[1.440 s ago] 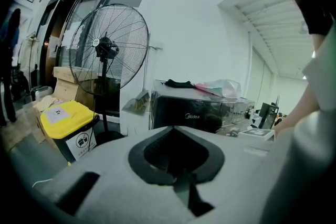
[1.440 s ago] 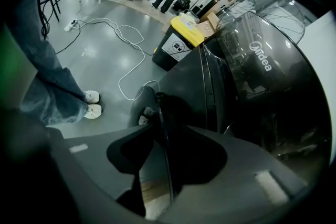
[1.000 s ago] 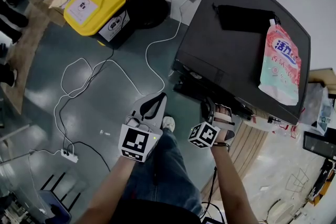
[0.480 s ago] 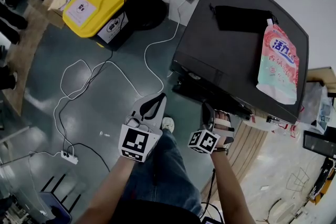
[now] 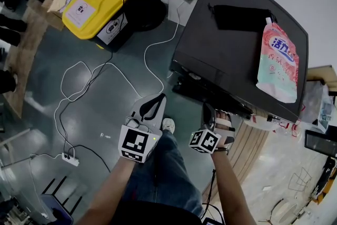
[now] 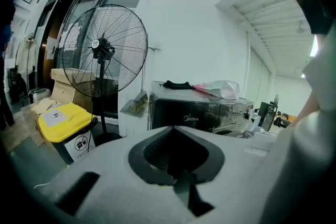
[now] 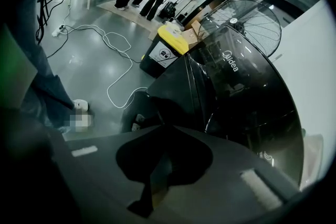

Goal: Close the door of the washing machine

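Note:
The dark washing machine (image 5: 231, 55) stands at the upper right in the head view, and its front door (image 7: 173, 89) juts out dark towards me in the right gripper view. My right gripper (image 5: 208, 109) hangs just before that front, angled down. Its jaws have just been closing and now meet, with nothing seen between them. My left gripper (image 5: 156, 100) is held still over the floor to the left of the machine, shut and empty. In the left gripper view the machine (image 6: 205, 113) sits straight ahead beyond the joined jaws.
A pink detergent pouch (image 5: 277, 60) and a black cloth (image 5: 239, 17) lie on the machine's top. A yellow bin (image 5: 95, 10) and a standing fan (image 6: 102, 55) are at the back left. White cable (image 5: 105, 68) loops across the floor to a power strip (image 5: 68, 156).
The right gripper's jaws have gone from apart to shut, close to the machine's front. The left gripper has stayed where it was.

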### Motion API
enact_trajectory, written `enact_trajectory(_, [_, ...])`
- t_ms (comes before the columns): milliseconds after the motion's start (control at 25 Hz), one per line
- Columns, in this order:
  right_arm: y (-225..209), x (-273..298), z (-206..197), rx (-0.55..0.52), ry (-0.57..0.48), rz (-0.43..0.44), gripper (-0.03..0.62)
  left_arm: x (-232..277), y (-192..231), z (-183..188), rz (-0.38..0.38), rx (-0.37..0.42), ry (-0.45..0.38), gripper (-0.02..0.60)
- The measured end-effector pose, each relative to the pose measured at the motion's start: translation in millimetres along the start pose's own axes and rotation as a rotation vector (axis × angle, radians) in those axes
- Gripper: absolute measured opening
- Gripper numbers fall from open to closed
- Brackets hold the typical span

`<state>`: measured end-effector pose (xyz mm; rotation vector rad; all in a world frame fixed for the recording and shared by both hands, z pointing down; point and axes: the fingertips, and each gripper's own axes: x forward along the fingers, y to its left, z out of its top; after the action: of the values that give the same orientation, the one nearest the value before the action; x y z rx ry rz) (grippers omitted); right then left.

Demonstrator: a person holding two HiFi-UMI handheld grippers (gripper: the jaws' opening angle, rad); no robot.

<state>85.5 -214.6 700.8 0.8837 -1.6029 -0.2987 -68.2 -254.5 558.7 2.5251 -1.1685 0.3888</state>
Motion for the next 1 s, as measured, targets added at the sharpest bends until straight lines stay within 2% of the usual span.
enact_trajectory(480, [-3,2,0,0.052,-0.016,0.001,0.017,4,4,3,0.013,0.001,-0.008,0.008])
enact_trajectory(680, [0,0,0,0.077,-0.034,0.028,0.014,2,4,10,0.016,0.007,-0.021,0.008])
enact_trajectory(1000, [-35,-34,23,0.159,-0.145,-0.021,0.014,-2,-4,42,0.012,0.054,-0.059,0.008])
